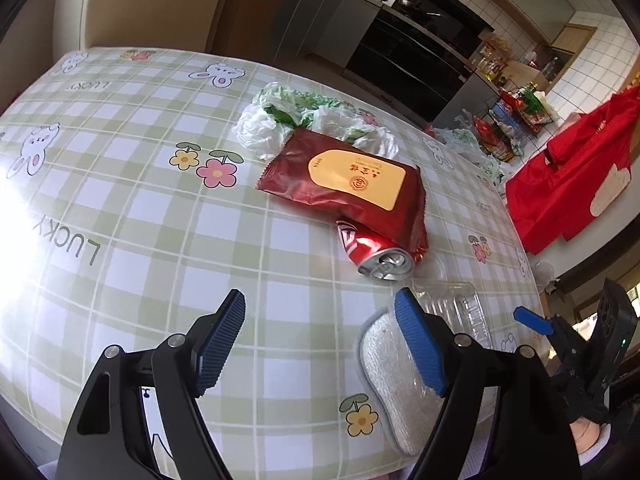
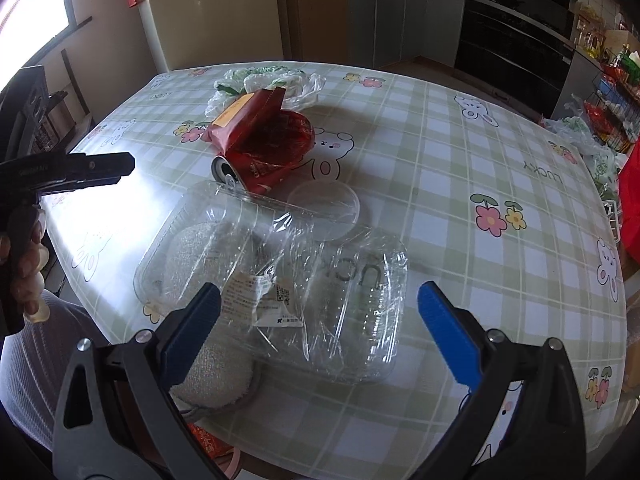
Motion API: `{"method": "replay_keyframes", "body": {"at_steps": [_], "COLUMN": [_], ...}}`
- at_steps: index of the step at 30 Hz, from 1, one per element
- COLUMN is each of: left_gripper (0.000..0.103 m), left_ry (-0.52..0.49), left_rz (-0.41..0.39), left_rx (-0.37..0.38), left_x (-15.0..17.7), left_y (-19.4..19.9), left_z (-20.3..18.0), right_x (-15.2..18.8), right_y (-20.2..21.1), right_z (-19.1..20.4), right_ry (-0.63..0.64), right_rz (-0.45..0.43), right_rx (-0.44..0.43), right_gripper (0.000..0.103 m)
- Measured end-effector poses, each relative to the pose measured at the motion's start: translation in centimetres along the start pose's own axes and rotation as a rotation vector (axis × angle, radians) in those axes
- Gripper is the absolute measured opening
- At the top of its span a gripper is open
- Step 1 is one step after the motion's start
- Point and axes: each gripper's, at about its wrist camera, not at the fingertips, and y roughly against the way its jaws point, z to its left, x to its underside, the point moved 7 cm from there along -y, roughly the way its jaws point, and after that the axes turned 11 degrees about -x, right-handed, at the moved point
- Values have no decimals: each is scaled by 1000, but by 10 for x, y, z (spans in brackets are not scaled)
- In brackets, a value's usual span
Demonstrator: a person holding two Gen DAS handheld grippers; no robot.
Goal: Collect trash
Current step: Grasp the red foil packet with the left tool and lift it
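Observation:
On the checked tablecloth (image 1: 132,208) lie a dark red snack wrapper (image 1: 348,184), a crushed red can (image 1: 372,252) partly under it, and a crumpled white and green plastic bag (image 1: 304,120) behind. My left gripper (image 1: 320,300) hovers open in front of the can, nothing between its fingers. A clear plastic clamshell tray (image 2: 280,268) with a torn label lies under my right gripper (image 2: 320,292), which is open and apart from it. A round clear lid (image 2: 324,208) and a grey scouring pad (image 2: 212,372) lie beside the tray.
A red bowl (image 2: 288,136) sits under the wrapper. A red cloth (image 1: 568,184) hangs beyond the table's right edge, with a wire rack of goods (image 1: 516,120) behind it. The left gripper (image 2: 120,170), held by a hand (image 2: 24,272), shows at left.

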Motion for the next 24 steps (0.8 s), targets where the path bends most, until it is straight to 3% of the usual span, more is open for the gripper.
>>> {"method": "replay_keyframes", "body": {"at_steps": [6,14,24], "left_gripper": [75,75,75], "left_ry": [325,570,680], "left_rz": [78,147,153], "left_rx": [192,266,360], "left_x": [-33,-50,-57], "left_y": [-26,-73,-97], "left_z": [13,18,6], "right_x": [-8,-20,-21], "right_y": [-20,-32,-40], "right_z": [-1,1,3], "right_ry": [5,19,46], "right_rz": [18,26,52], "right_rx": [-18,-31,-30], "right_gripper": [97,97,97]}}
